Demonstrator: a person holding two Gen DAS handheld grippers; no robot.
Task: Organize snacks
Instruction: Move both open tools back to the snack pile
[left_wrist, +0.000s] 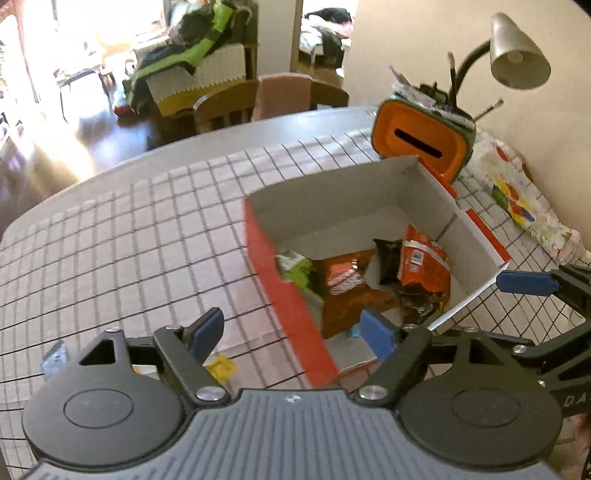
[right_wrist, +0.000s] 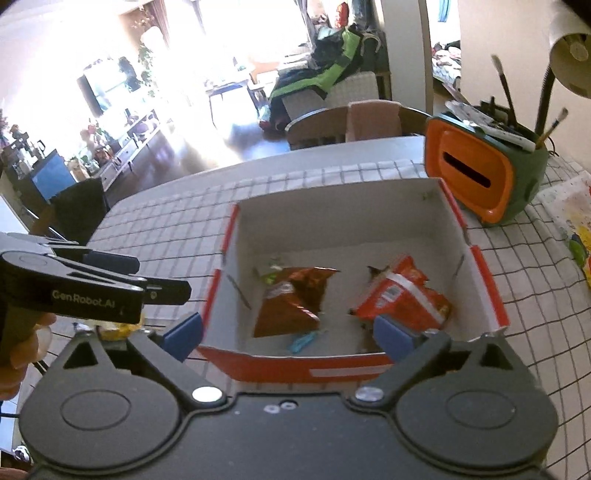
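— Snack packets lie in the red-sided box (right_wrist: 347, 369) on your checked tablecloth (left_wrist: 122, 229): a brown bag (right_wrist: 291, 299) left, an orange bag (right_wrist: 402, 295) right, a small blue wrapper (right_wrist: 304, 341) at the near wall.

— And your grippers? Left gripper (left_wrist: 291, 332) and right gripper (right_wrist: 291, 338) both spread wide, nothing between the fingers — bare cloth left of the box, an orange-faced holder (right_wrist: 476, 173) crowding its far right corner.
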